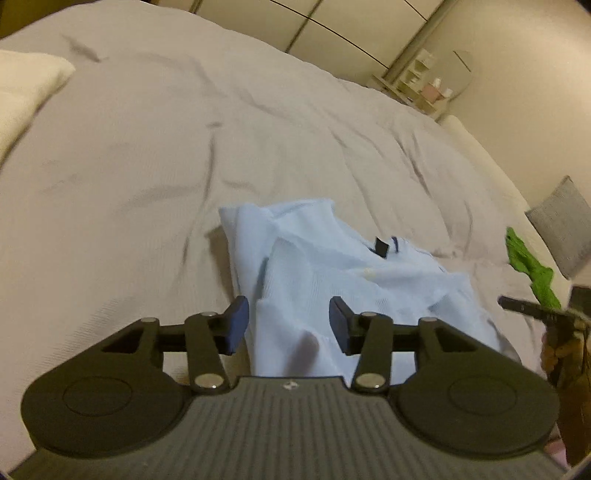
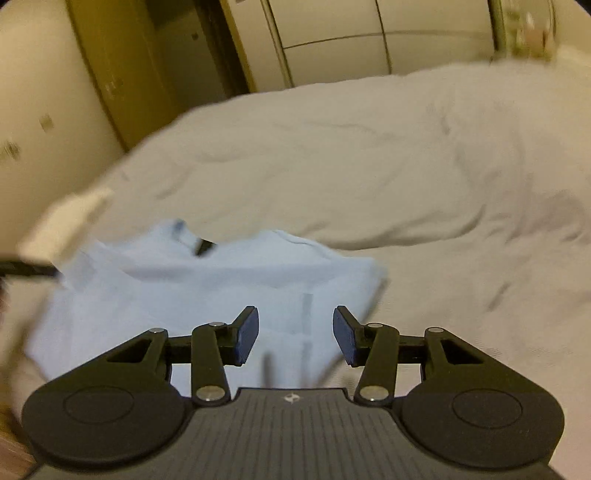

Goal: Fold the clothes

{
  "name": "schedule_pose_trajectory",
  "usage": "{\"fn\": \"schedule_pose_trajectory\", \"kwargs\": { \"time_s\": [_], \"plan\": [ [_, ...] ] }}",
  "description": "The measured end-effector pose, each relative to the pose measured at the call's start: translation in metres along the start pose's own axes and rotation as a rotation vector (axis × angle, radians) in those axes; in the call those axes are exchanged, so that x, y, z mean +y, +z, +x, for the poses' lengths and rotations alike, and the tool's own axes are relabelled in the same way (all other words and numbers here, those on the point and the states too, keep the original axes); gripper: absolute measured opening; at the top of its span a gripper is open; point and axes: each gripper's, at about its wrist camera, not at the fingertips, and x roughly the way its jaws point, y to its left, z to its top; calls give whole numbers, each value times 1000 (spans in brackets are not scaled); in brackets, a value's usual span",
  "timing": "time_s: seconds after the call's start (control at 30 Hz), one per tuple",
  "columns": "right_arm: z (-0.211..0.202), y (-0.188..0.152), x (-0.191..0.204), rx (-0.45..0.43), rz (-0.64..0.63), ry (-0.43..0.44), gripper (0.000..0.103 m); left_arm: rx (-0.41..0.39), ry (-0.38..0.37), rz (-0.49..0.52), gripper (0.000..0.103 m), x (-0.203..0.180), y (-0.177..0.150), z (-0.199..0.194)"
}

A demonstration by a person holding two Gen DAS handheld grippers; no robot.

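Observation:
A light blue shirt [image 1: 332, 269] lies partly folded on the bed, its collar and dark label turned up. My left gripper [image 1: 288, 325] hovers over the shirt's near edge, open, with nothing pinched between its blue pads. In the right wrist view the same shirt [image 2: 207, 295] spreads below my right gripper [image 2: 295, 336], which also stands open above the cloth and holds nothing. The right gripper's dark finger shows at the far right of the left wrist view [image 1: 524, 306]; the left one's finger pokes in at the left edge of the right wrist view [image 2: 26, 267].
A wrinkled pale duvet [image 1: 184, 147] covers the bed. A green garment [image 1: 532, 269] and a grey pillow [image 1: 565, 225] lie at the right side. A cream pillow [image 1: 26, 85] sits at the far left. Wardrobe doors [image 2: 332, 33] and a small shelf [image 1: 417, 81] stand beyond the bed.

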Motion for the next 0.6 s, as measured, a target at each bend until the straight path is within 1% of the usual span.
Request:
{"fn": "schedule_pose_trajectory", "kwargs": {
  "time_s": [0.07,0.17,0.2,0.23,0.27,0.3,0.33,0.4,0.43,0.5,0.6],
  "plan": [
    [-5,-7,1,31,-11,18,48,14,24,32,46,-2,-4,10],
    [8,-7,0,92,-63,-9,48,38,50,63,45,-5,-15,20],
    [14,-10,-2,114,-60,-4,48,46,50,68,43,-5,-18,21],
    [20,-14,-5,135,-57,7,45,56,46,83,39,-7,-21,25],
    [26,-16,-6,150,-61,4,45,54,56,106,32,-9,-24,27],
    [32,-17,-5,161,-71,-7,41,42,73,140,22,-12,-28,27],
    [32,-19,-3,162,-88,-17,29,27,81,177,16,-17,-30,25],
    [25,-27,4,130,-145,-17,20,-8,94,218,8,-23,-32,22],
    [18,-29,8,101,-176,-18,19,-35,90,234,5,-26,-32,16],
    [-1,-32,17,30,-236,-25,17,-93,80,265,5,-33,-31,3],
    [-37,-25,21,-96,-245,-48,16,-195,75,330,6,-47,-26,-17]
  ]
}}
